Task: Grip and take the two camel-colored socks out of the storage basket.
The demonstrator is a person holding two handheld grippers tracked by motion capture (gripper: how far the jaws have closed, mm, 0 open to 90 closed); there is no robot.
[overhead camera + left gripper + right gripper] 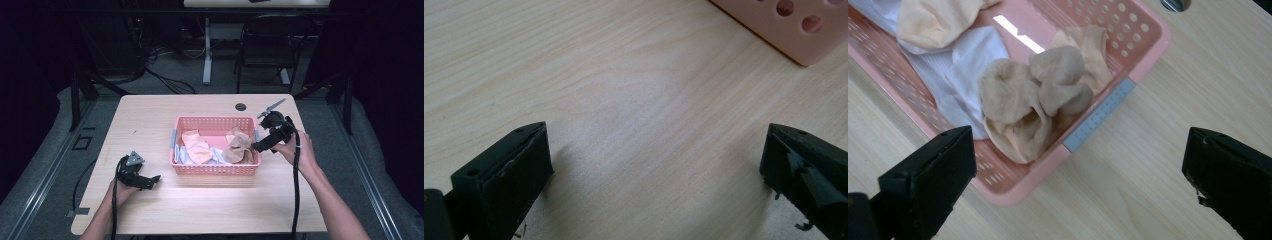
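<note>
At the near edge of the wooden bench point(150, 115), the left gripper point(150, 181) rested low, jaws spread wide and empty. Farther in, the right gripper point(261, 145) hovered, also gaping, at the right rim of the pink basket point(215, 170), above crumpled tan socks point(1035, 95) lying beside white cloth point(965, 62).

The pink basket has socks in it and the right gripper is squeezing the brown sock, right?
Not quite. The pink basket does hold socks, but the right gripper isn't squeezing the brown sock. The right gripper view shows its jaws wide apart above the basket's edge, with nothing between them.
</note>
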